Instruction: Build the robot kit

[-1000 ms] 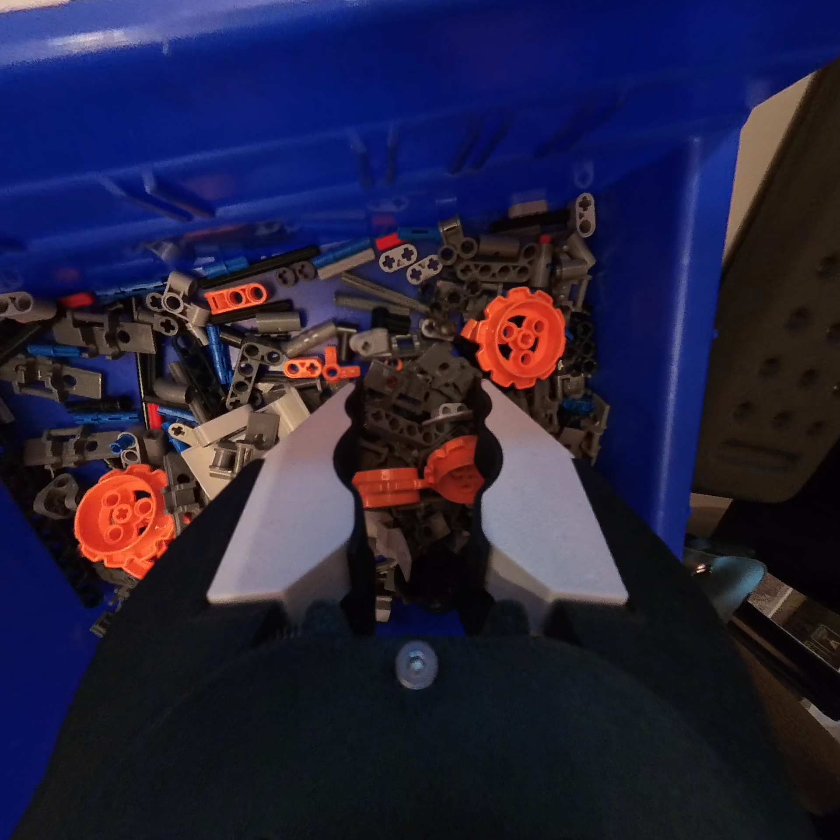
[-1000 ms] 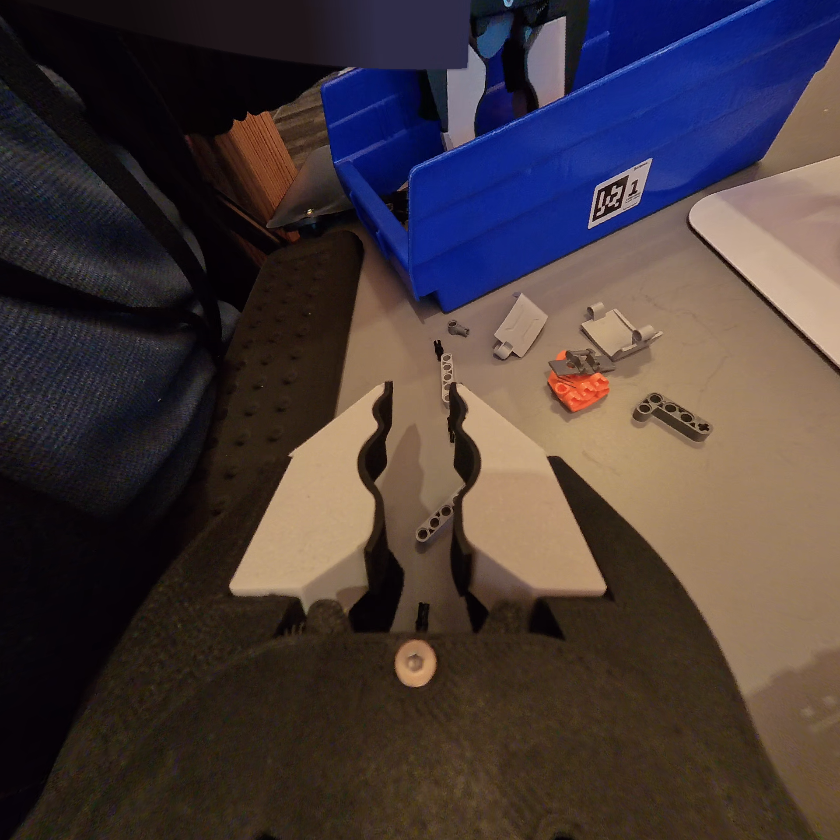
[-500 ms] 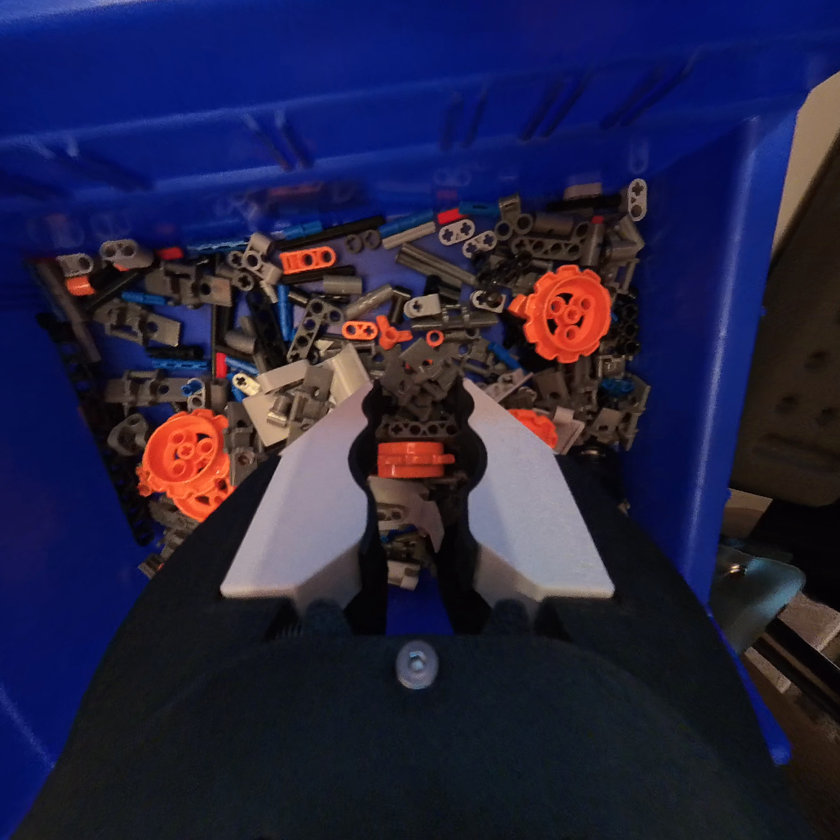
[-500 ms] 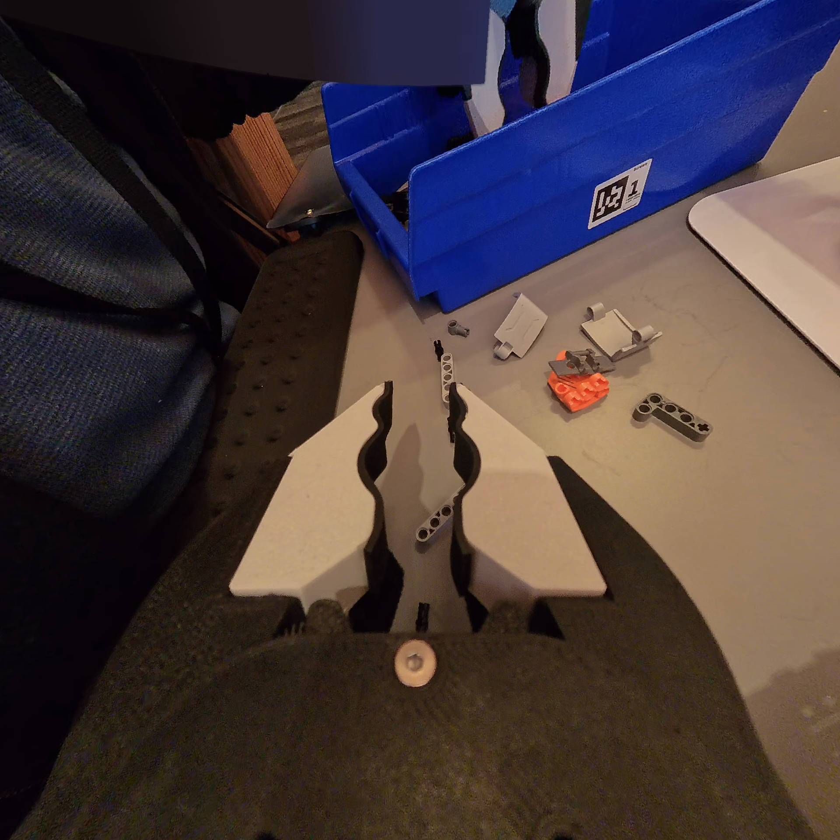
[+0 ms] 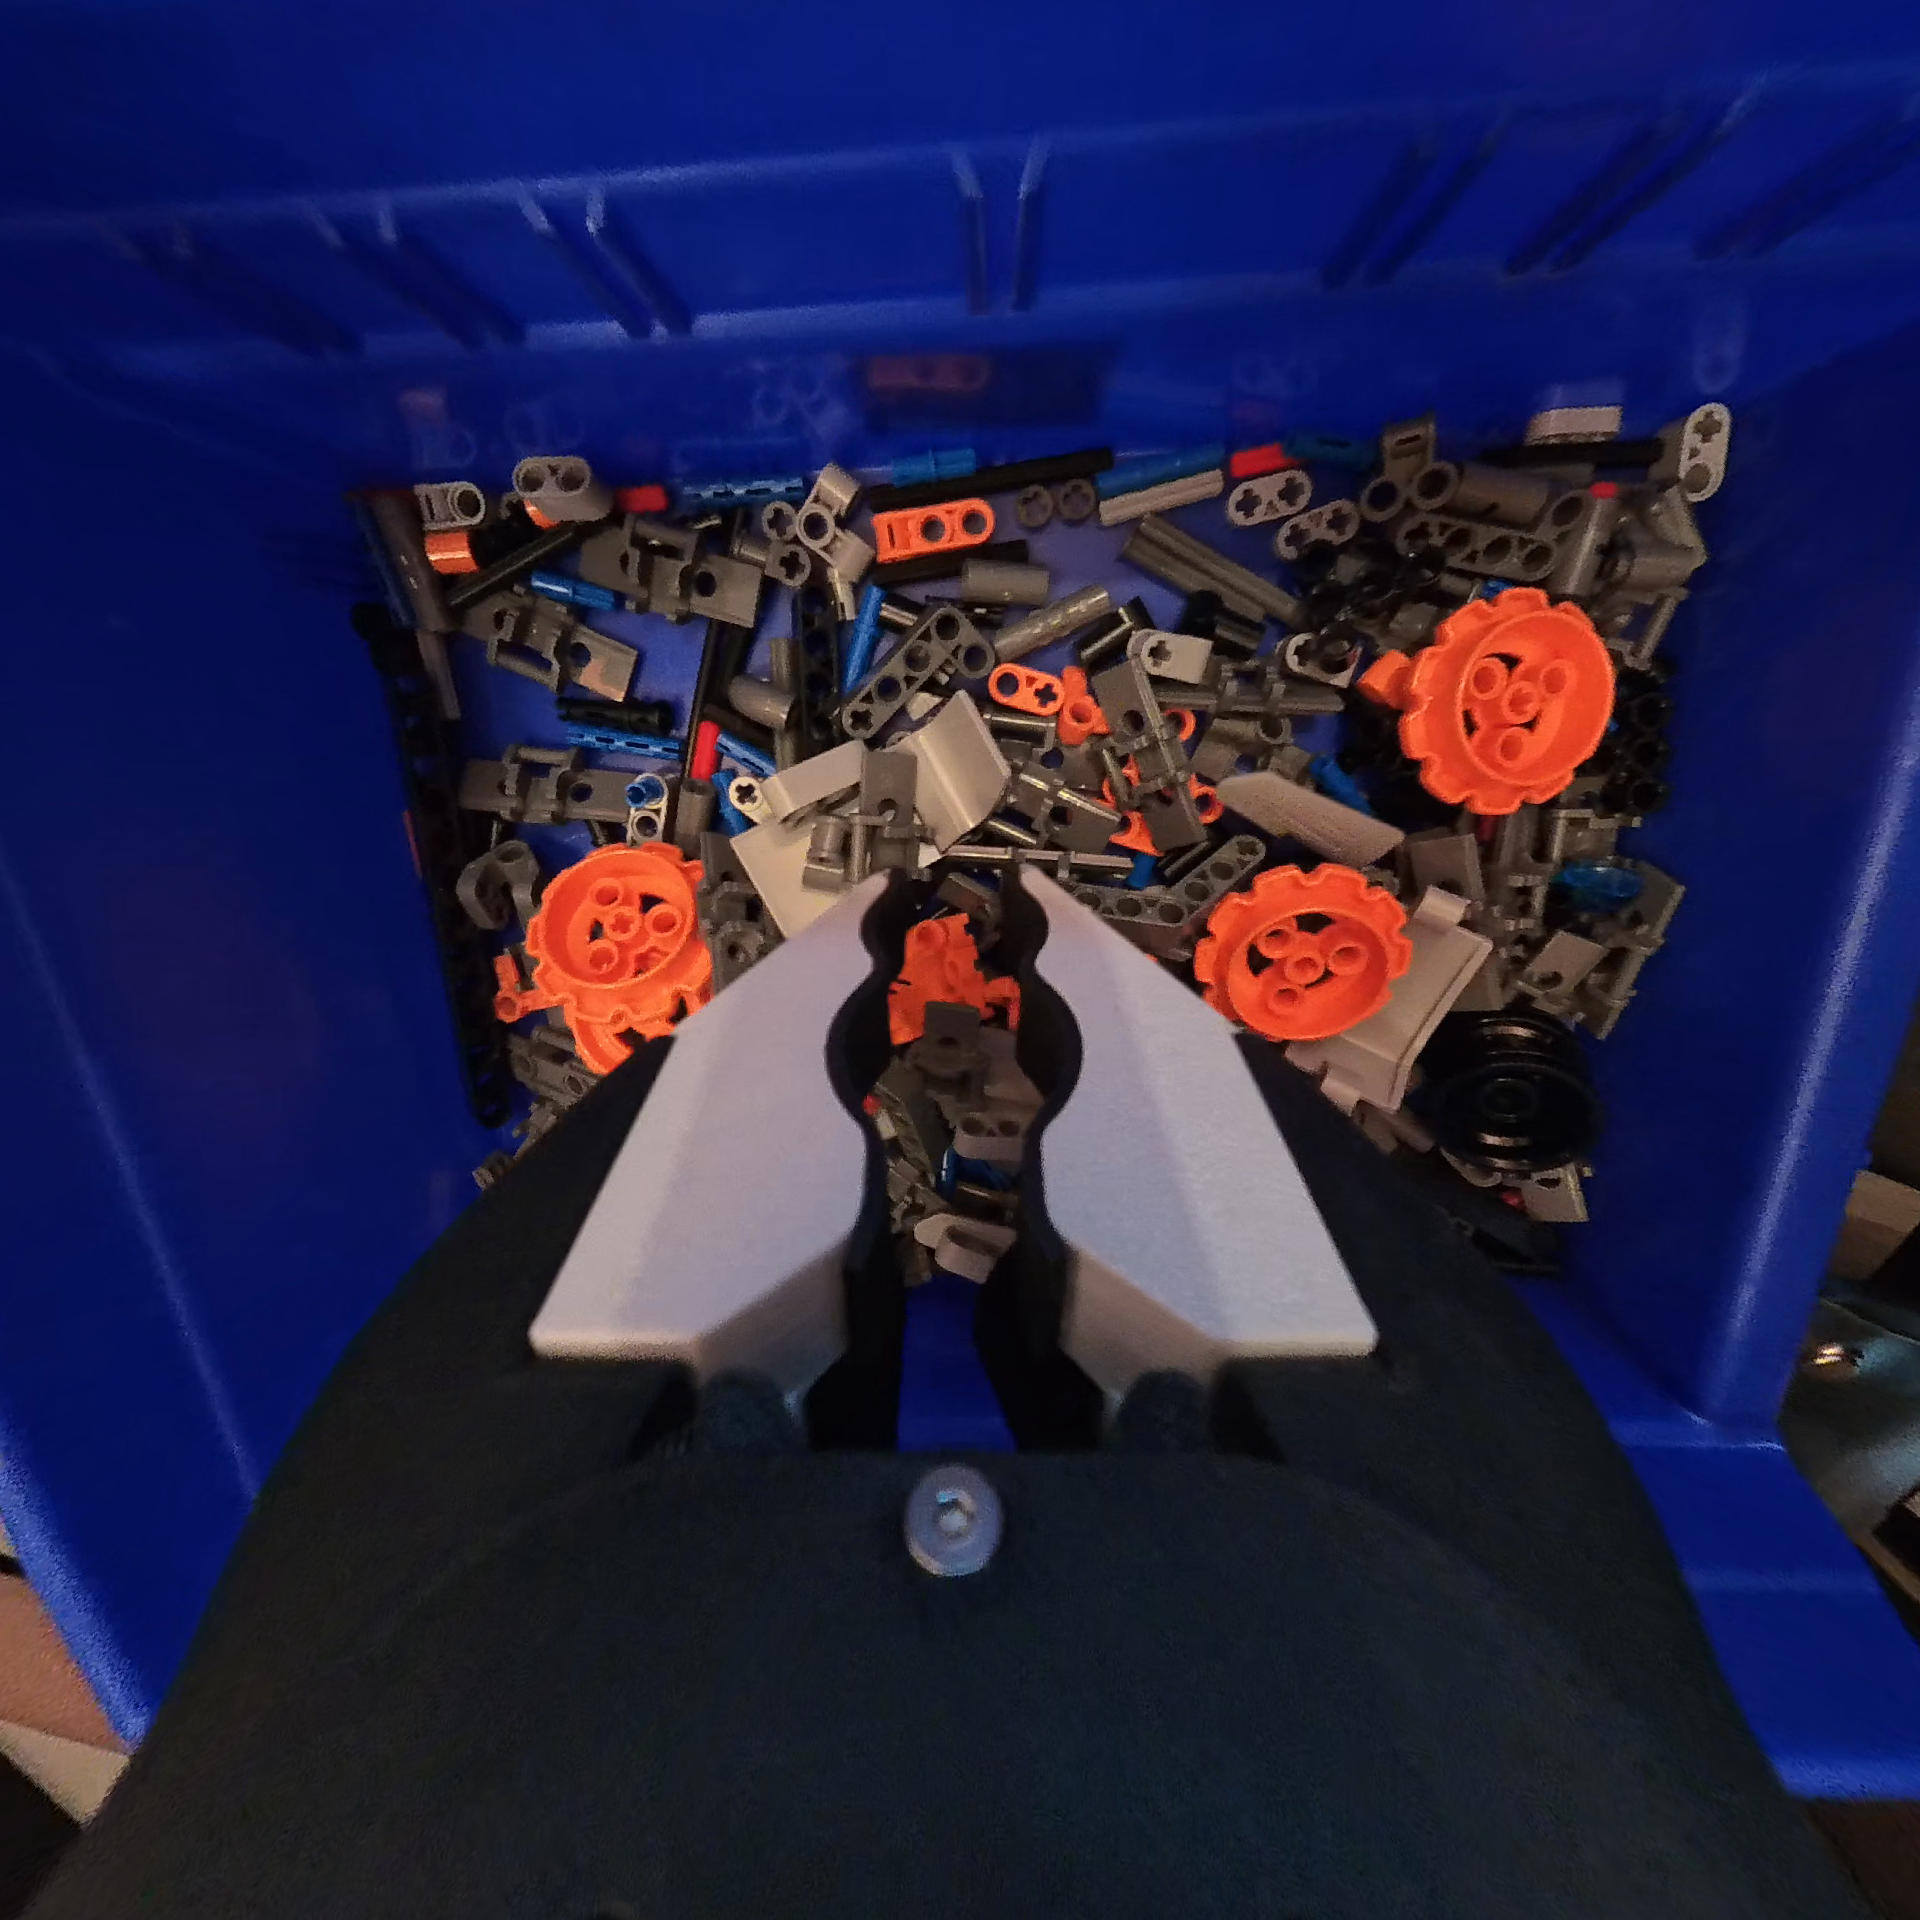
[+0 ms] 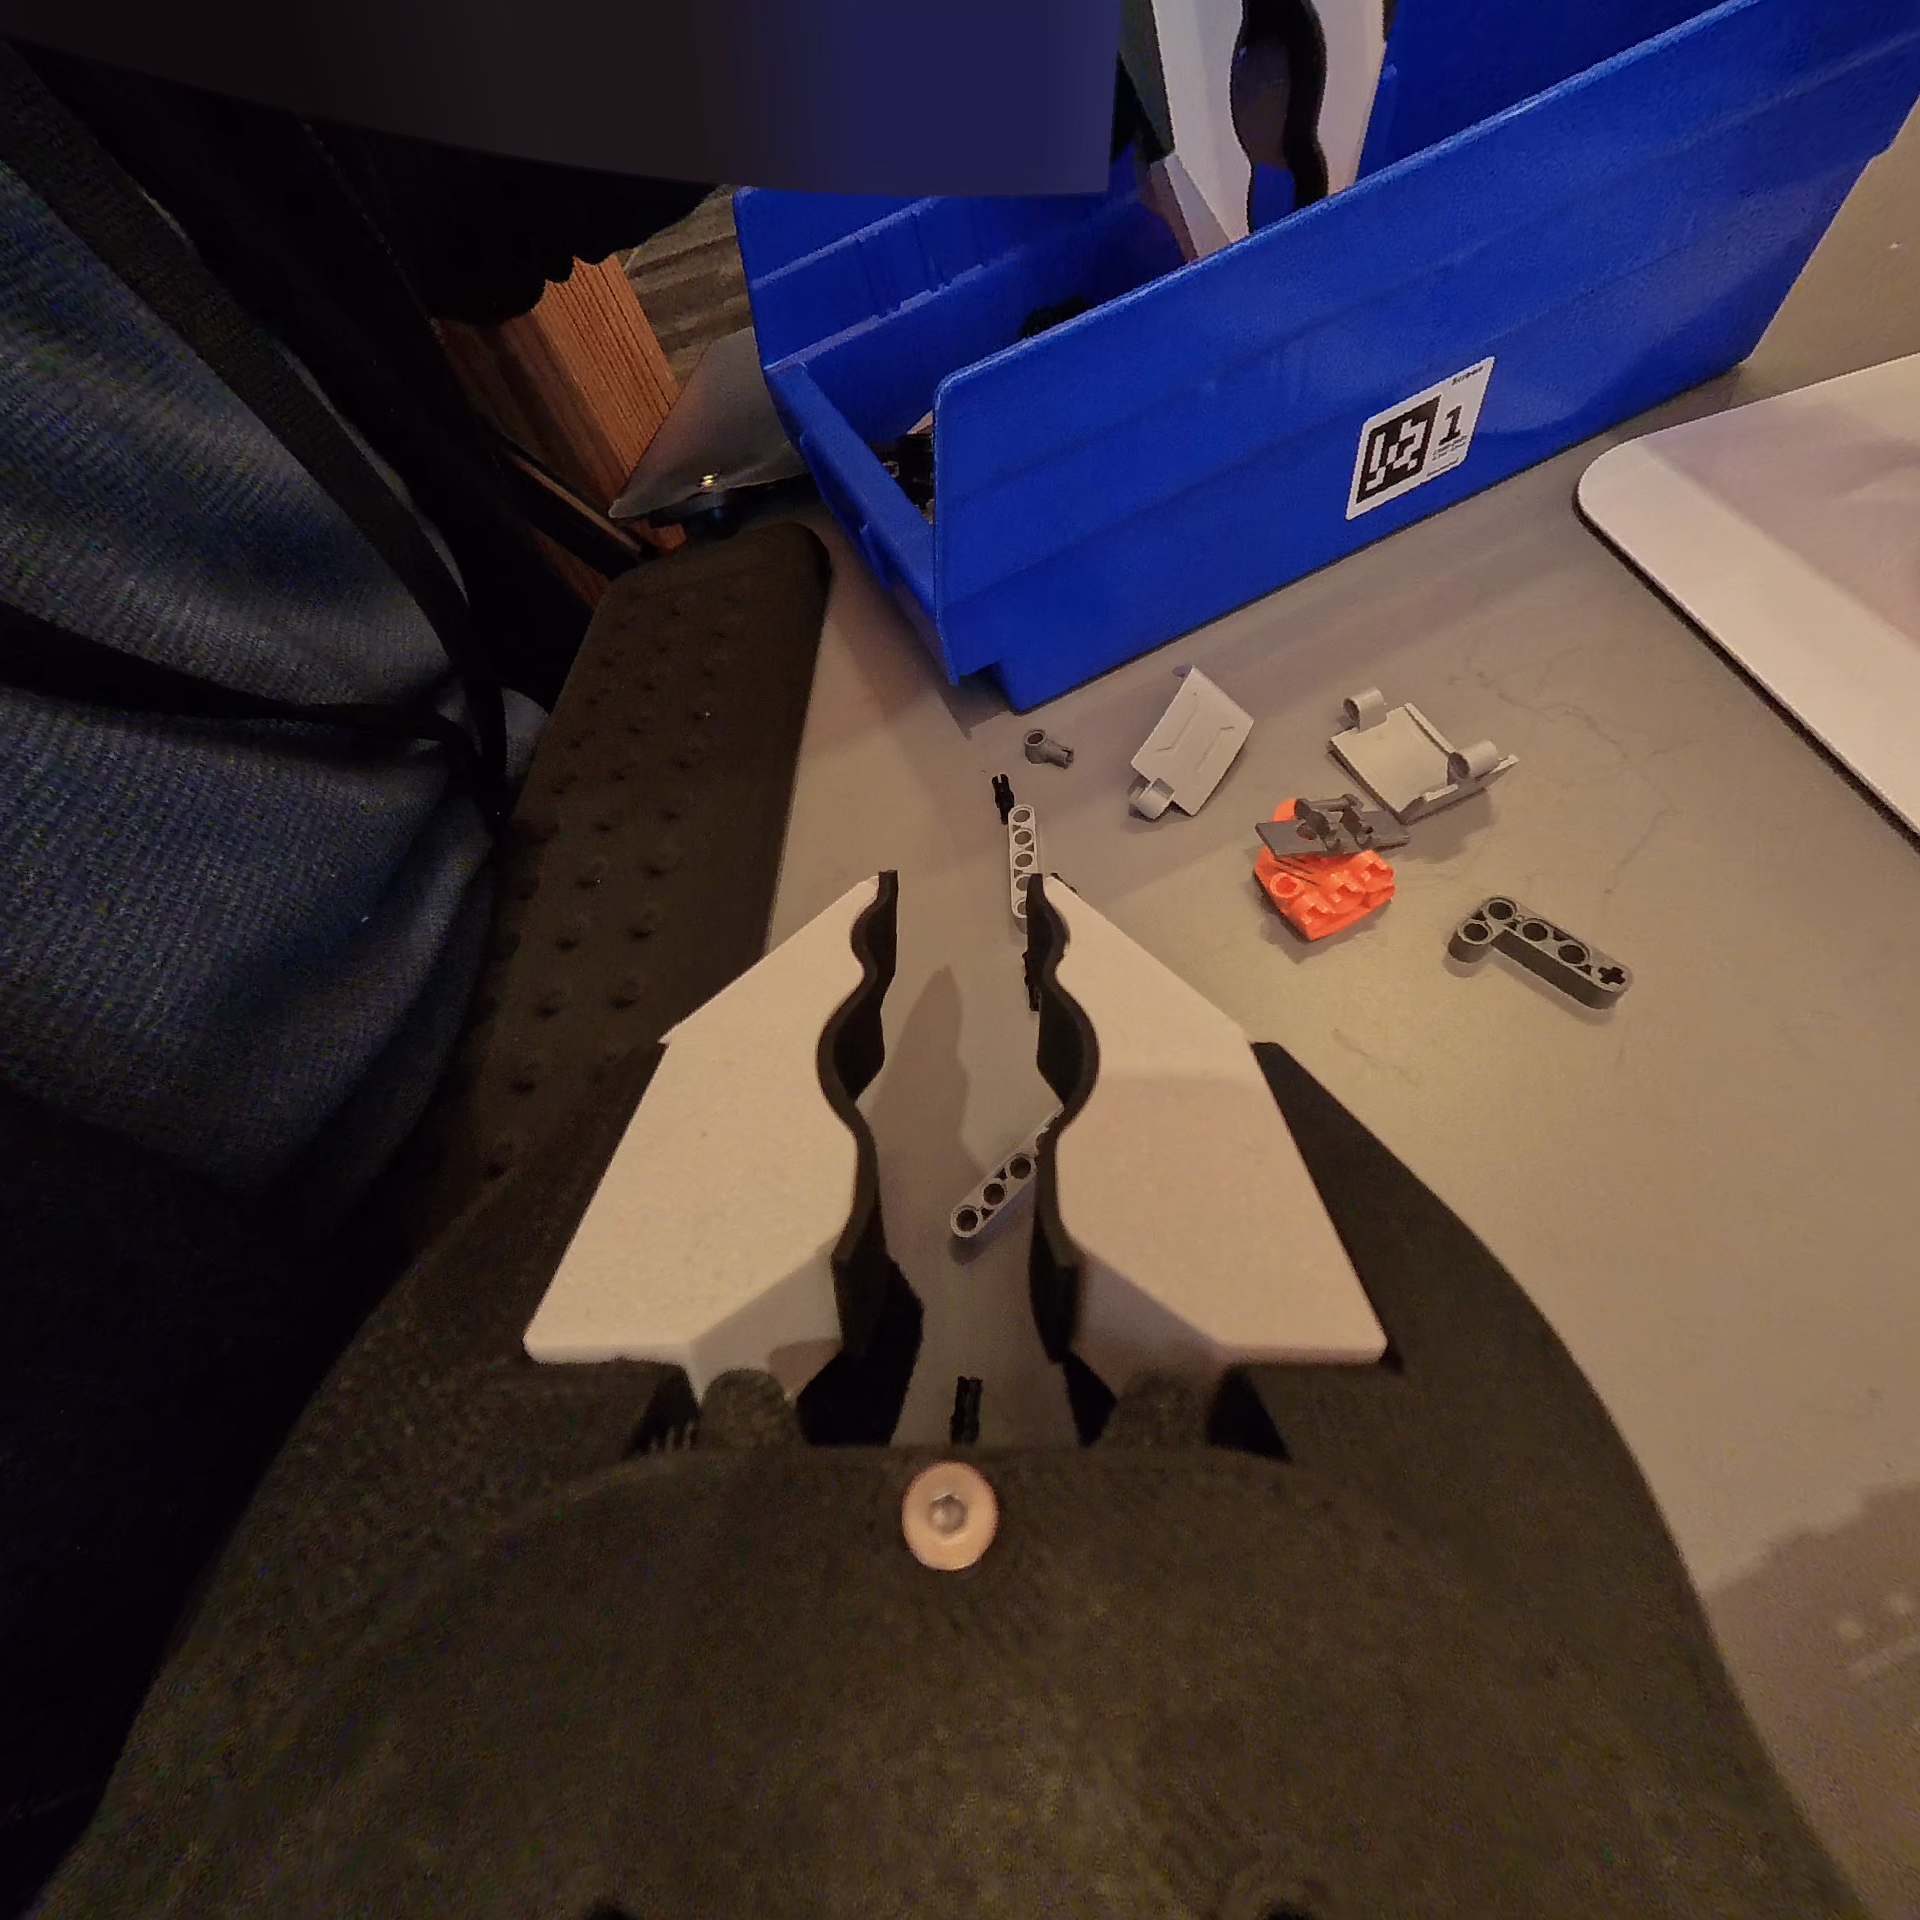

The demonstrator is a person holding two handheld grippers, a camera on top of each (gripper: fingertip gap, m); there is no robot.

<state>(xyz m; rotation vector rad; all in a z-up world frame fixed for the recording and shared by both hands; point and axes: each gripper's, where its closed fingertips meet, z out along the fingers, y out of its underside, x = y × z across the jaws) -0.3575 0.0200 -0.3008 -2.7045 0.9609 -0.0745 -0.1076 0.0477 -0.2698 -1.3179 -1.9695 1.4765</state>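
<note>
Left gripper (image 5: 956, 883) over blue bin (image 5: 260, 831) of loose building parts, jaws narrowly parted, maybe pinching an orange piece (image 5: 940, 977), unclear; right gripper (image 6: 961, 883) open, empty, above grey beam (image 6: 1003, 1190) on table (image 6: 1558, 1195).

You look down into a blue bin (image 5: 1039, 260) heaped with small grey, black and blue building-set parts. Three orange gears (image 5: 1504, 698) and a black wheel (image 5: 1512, 1101) lie among them. Outside the bin on the grey table (image 6: 1558, 1247), just beside its labelled wall, sit two grey panels (image 6: 1190, 753), an orange piece (image 6: 1322, 891) and an L-beam (image 6: 1538, 953). A white mat (image 6: 1787, 540) lies further right.
</note>
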